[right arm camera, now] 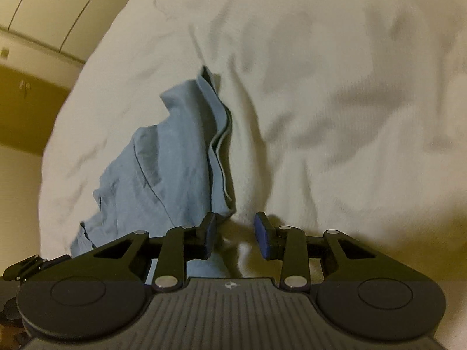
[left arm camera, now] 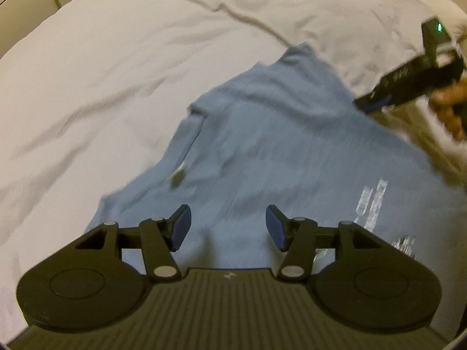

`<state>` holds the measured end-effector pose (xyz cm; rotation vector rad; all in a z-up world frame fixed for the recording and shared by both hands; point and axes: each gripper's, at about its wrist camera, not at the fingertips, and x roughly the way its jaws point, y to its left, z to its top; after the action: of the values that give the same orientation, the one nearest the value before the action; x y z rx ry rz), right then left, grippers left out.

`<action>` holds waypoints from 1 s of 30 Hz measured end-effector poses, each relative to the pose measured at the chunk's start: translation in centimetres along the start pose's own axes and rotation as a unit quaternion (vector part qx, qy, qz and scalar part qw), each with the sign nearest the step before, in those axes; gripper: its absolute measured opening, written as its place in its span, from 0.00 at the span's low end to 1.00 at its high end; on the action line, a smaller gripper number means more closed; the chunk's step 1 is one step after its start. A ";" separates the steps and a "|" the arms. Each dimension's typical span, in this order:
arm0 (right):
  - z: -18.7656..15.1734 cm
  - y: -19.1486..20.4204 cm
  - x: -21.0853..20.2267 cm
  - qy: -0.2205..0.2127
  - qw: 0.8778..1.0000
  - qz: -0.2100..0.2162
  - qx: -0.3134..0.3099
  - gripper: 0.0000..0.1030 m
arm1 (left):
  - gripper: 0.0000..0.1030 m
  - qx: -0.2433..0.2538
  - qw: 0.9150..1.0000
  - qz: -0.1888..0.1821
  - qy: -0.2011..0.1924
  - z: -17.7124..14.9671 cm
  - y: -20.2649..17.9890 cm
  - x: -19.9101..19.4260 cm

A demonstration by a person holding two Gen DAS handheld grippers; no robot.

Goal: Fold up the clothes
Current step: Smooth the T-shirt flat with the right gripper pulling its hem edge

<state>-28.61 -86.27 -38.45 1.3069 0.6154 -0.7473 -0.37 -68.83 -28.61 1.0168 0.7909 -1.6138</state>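
A light blue T-shirt (left arm camera: 262, 145) with white print lies rumpled on a white bed sheet (left arm camera: 102, 87). My left gripper (left arm camera: 228, 227) hovers open over the shirt's near part, nothing between its fingers. In the left wrist view the right gripper (left arm camera: 376, 102) comes in from the right edge, held by a hand (left arm camera: 446, 108), its tip at the shirt's right edge. In the right wrist view my right gripper (right arm camera: 235, 234) stands open; the shirt (right arm camera: 175, 169) lies ahead and to the left, with a folded hem edge near the left fingertip (right arm camera: 210, 233).
The white sheet (right arm camera: 335, 102) is creased and fills most of both views. A beige wall and panelling (right arm camera: 35, 58) lie beyond the bed's left edge. A beige sleeve (left arm camera: 423, 134) shows at the right.
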 end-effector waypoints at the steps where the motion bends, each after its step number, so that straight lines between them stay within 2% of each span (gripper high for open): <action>1: -0.1 -0.2 0.3 -0.005 1.000 0.006 0.007 0.34 | 0.50 0.001 1.000 -0.003 -0.001 0.5 -0.2 0.2; 5: 0.7 -0.4 0.4 -0.022 0.999 0.027 0.018 0.24 | 0.51 -0.003 1.000 -0.010 0.004 1.0 -0.4 0.7; 6: 0.8 -0.1 0.3 -0.018 1.000 0.019 0.007 0.13 | 0.51 -0.005 1.000 -0.011 0.008 0.8 -0.5 0.8; 7: 0.9 0.2 0.1 -0.014 1.000 0.011 -0.005 0.07 | 0.51 -0.006 1.000 -0.012 0.011 0.6 -0.5 0.9; 9: 1.1 0.8 -0.7 -0.005 1.000 -0.008 -0.029 0.05 | 0.52 -0.013 1.000 -0.012 0.021 -0.1 -0.3 1.2; 11: 1.1 2.0 -2.2 -0.016 0.995 -0.041 -0.085 0.01 | 0.52 -0.019 0.999 -0.009 0.030 -0.9 0.0 1.4; 14: 1.3 1.8 -3.7 -0.054 0.984 -0.118 -0.124 0.01 | 0.52 -0.026 0.999 -0.001 0.038 -2.0 0.6 1.3; 17: 1.4 0.6 -3.5 -0.047 0.983 -0.147 -0.099 0.01 | 0.52 -0.033 0.998 0.008 0.044 -3.0 1.3 1.0; 20: 1.3 2.8 -2.5 -0.039 0.970 -0.188 -0.148 0.01 | 0.52 -0.043 0.998 0.018 0.047 -4.0 2.1 0.3; 23: 1.6 3.7 -1.7 -0.030 0.964 -0.221 -0.141 0.01 | 0.52 -0.059 0.997 0.027 0.050 -5.1 3.1 -0.5; 25: 1.5 4.7 -1.8 -0.056 0.958 -0.231 -0.159 0.06 | 0.52 -0.070 0.996 0.033 0.051 -6.0 3.7 -1.1; 27: 2.4 5.4 -2.7 -0.083 0.956 -0.216 -0.181 0.12 | 0.55 -0.083 0.994 0.042 0.052 -7.0 4.5 -1.6; 30: 4.4 6.8 -2.1 -0.092 0.950 -0.182 -0.235 0.15 | 0.57 -0.101 0.992 0.054 0.054 -8.3 5.4 -2.3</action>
<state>-24.65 -89.70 -31.91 0.6811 0.8338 -0.9403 7.03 -62.05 -30.14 0.9893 0.9369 -1.3666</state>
